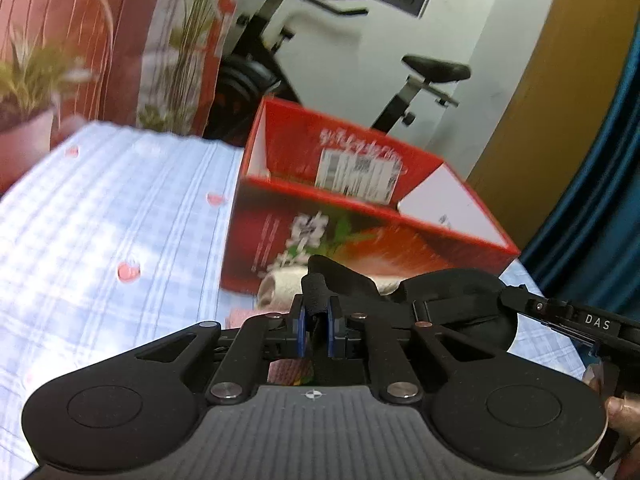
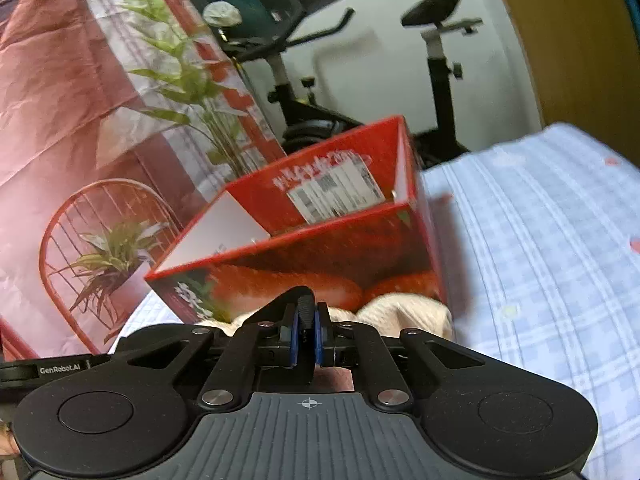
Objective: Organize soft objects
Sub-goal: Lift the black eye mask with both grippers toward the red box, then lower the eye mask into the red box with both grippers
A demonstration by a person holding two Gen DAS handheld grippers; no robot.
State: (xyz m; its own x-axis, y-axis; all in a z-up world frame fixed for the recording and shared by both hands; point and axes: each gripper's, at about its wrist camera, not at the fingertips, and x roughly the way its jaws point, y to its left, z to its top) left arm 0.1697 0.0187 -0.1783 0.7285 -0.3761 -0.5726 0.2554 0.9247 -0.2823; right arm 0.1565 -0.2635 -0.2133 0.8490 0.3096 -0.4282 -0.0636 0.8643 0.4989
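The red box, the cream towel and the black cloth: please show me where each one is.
red box (image 1: 360, 240), left wrist view, front wall.
cream towel (image 2: 400, 312), right wrist view, top fold.
black cloth (image 1: 344, 276), left wrist view, upper edge.

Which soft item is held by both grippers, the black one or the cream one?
The black cloth; the cream towel lies unheld before the red box.

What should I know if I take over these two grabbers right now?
Left gripper: shut on a black fabric item.
Right gripper: shut on the same kind of black fabric.
Open red cardboard box stands just ahead on the blue checked tablecloth.
A cream knitted soft piece lies against the box's front.
Done: black fabric gripped.
Left: probably put it and the cream piece into the box; its inside is mostly hidden.
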